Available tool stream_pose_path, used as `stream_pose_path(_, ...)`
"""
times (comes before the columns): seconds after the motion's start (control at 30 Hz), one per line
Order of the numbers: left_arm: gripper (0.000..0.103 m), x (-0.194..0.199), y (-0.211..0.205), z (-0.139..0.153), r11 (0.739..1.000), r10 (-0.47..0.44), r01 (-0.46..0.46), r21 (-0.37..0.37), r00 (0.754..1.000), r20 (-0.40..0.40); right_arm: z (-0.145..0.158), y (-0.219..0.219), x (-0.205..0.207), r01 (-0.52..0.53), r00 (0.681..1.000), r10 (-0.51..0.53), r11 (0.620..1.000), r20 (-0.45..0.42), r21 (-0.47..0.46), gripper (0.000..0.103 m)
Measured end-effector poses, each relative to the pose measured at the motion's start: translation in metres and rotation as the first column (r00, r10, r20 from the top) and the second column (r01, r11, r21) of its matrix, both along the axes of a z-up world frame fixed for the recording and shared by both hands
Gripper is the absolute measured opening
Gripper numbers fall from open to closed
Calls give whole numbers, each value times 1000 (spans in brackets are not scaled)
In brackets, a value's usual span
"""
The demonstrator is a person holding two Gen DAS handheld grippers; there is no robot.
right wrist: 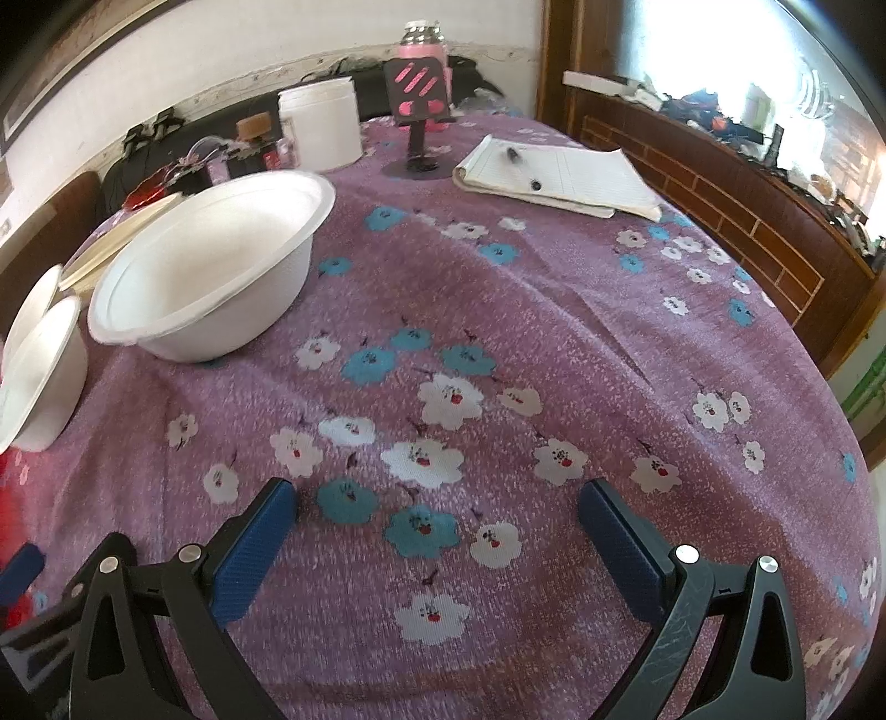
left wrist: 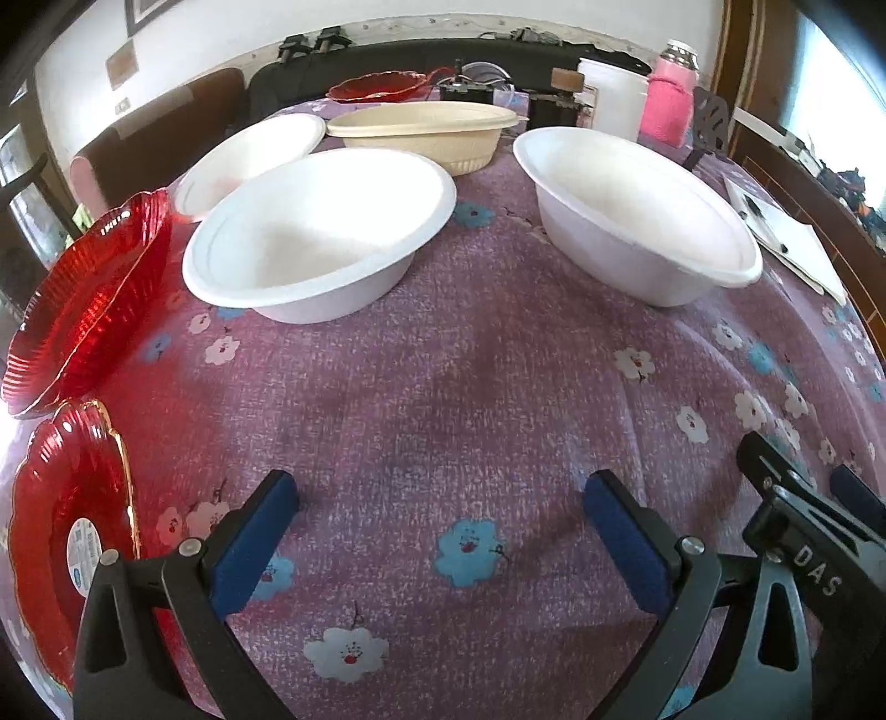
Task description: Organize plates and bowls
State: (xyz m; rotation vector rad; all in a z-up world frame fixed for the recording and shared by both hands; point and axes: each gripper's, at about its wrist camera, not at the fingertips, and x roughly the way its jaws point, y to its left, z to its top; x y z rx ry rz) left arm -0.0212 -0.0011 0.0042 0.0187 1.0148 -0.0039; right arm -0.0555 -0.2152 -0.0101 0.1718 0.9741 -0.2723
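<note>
In the left wrist view three white bowls stand on the purple flowered cloth: one near left [left wrist: 315, 232], one behind it [left wrist: 249, 160], one at the right [left wrist: 637, 210]. Two red glass plates lie at the left edge, one farther [left wrist: 88, 299] and one nearer [left wrist: 66, 531]. A beige lidded bowl [left wrist: 421, 133] stands at the back, with a red dish [left wrist: 376, 86] behind it. My left gripper [left wrist: 440, 498] is open and empty above bare cloth. My right gripper [right wrist: 437, 504] is open and empty; its body shows in the left wrist view [left wrist: 803, 526]. The right white bowl [right wrist: 216, 266] is ahead-left of it.
A white tub [right wrist: 321, 127], a pink bottle [right wrist: 423, 44], a black phone stand [right wrist: 418, 111] and a notepad with pens [right wrist: 559, 177] stand at the back right. A wooden cabinet [right wrist: 747, 210] runs along the right. Chairs and clutter lie behind the table.
</note>
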Motion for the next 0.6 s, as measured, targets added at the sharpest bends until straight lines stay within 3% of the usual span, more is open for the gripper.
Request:
stream_pose_path(0.2, 103, -22, 8, 7, 999, 8, -8, -45, 1000, 12, 0, 3, -12, -62, 998, 62, 998, -27, 7, 102)
stream_pose_path(0.33, 103, -49, 24, 37, 997, 15, -4, -77, 990, 139, 1, 6, -21, -89, 996, 89, 996, -28, 8, 102)
stream_pose_path(0.47, 103, -78, 40, 77, 998, 30, -13, -57, 951, 308, 13, 5, -35, -84, 996, 83, 996, 24, 24, 101)
stream_pose_path(0.6, 103, -113, 59, 129, 999, 36, -41, -2, 865, 501, 50, 11, -52, -87, 987, 87, 996, 134, -4, 101)
